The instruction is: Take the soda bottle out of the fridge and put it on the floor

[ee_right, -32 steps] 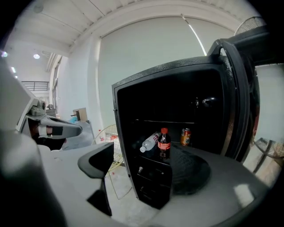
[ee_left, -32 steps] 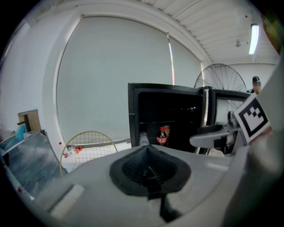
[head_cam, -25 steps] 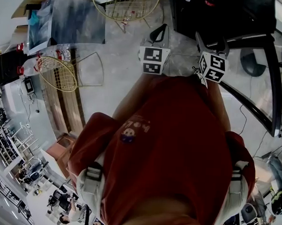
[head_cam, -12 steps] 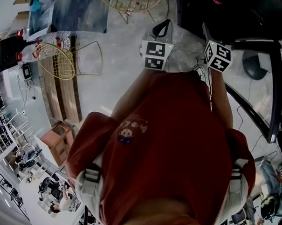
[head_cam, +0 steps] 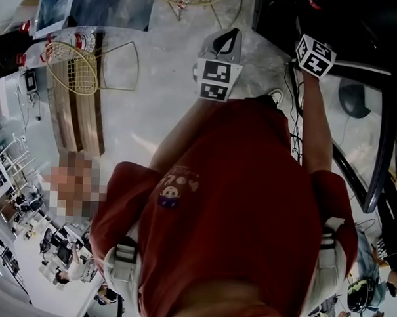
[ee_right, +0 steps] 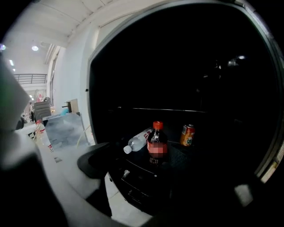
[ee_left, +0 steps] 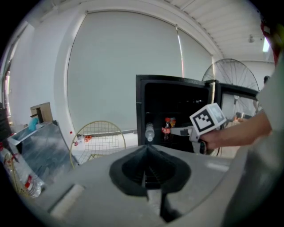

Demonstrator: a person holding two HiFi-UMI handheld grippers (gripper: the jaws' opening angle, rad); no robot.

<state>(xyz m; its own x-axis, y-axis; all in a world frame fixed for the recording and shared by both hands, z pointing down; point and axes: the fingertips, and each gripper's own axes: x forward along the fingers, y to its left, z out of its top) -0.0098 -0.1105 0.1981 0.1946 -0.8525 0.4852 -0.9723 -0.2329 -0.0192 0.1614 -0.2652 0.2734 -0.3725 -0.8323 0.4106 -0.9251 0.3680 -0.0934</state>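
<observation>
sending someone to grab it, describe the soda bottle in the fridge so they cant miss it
Look inside the open black fridge, on the shelf holding three drinks. The dark plastic soda bottle with a red cap stands upright between a clear water bottle lying on its side at its left and an orange can at its right. It alone is dark and red-capped.

Fridge shelf [ee_right: 179, 159] holds upright soda bottle [ee_right: 156, 144], lying water bottle [ee_right: 138, 141], can [ee_right: 187, 135].

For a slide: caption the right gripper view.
Soda bottle upright in fridge, between a lying water bottle and a can.
</observation>
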